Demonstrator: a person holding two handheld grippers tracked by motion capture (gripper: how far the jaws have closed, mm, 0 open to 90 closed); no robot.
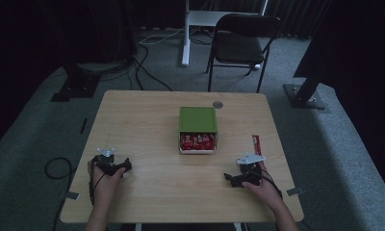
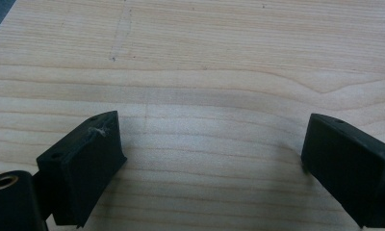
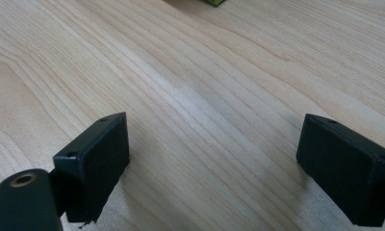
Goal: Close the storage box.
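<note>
Loose red packet (image 1: 256, 144) lies on table (image 1: 147, 115) just ahead of right gripper (image 1: 242, 176), long axis running away from person; right hand nearer, left gripper (image 1: 114, 166) well apart across table.
Green box (image 1: 197, 119) at centre, lid slid back, red packets (image 1: 197, 141) inside.
Both grippers wide, holding nothing.
Printing too small to read.
</note>
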